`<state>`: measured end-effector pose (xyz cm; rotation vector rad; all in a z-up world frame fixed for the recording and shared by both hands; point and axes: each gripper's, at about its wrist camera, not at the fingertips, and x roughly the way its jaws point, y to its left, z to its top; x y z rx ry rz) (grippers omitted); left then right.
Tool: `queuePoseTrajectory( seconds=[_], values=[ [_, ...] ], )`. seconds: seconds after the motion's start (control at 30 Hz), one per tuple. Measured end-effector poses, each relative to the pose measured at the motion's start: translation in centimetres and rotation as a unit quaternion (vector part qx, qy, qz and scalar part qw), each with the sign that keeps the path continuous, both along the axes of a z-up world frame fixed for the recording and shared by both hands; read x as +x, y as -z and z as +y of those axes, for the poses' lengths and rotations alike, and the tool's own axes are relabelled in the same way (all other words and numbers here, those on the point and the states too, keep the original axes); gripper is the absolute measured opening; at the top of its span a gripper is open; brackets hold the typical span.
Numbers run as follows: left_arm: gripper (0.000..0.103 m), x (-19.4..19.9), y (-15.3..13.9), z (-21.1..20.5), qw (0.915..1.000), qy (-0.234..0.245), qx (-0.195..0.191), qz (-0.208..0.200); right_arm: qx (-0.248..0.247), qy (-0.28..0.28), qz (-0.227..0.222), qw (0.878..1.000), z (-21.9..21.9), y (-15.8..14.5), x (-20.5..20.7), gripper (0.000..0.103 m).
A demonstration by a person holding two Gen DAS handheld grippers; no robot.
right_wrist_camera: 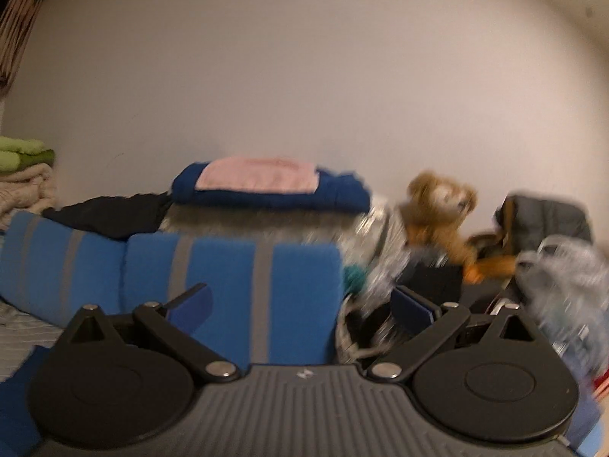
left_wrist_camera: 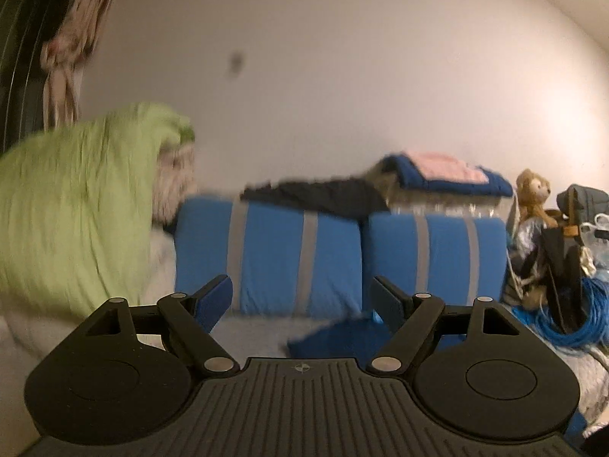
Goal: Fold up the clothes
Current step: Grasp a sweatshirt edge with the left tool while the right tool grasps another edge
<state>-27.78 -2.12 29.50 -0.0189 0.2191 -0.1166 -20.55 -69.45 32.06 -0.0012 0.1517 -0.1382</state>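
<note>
A plain pale wall point(left_wrist_camera: 342, 76) rises behind blue grey-striped cushions point(left_wrist_camera: 274, 255), with a patterned curtain point(left_wrist_camera: 76, 19) at left.

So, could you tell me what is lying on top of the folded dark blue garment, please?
A folded pink cloth lies on the dark blue garment, covering most of its top; whatever lies beneath the pink cloth is hidden.

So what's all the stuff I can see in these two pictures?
blue pillows: two, blue with grey stripes, side by side in front of the wall
black garment: one, draped over the pillows
folded pile: one, dark blue with pink on top, behind the pillows
green bedding: one, left side
teddy bear: one, brown, right side
blue cord: one coil, far right
left hand-held gripper: one, black, open, empty
right hand-held gripper: one, black, open, empty
</note>
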Motion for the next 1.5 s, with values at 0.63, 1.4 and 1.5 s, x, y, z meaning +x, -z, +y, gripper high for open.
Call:
queuePoseTrajectory(
  seconds=[0.63, 1.4, 1.5],
  values=[
    [0.061, 4.5, 20.3, 2.2, 0.9144, 0.113, -0.265, 0.285, 0.04, -0.128, 0.125, 0.983, 5.2, 11.3, -0.9, 0.103],
    [0.006, 5.3, 23.2, 3.6, 0.8466, 0.139, -0.4, 0.322, 0.19, -0.171, 0.252, 0.934, 4.1, 20.7, -4.3, 0.099],
    [0.007, 5.6, 23.2, 3.5, 0.8473, 0.139, -0.398, 0.323, 0.235, -0.196, 0.278, 0.911, 4.0, 22.7, -4.4, 0.095]
  ],
)
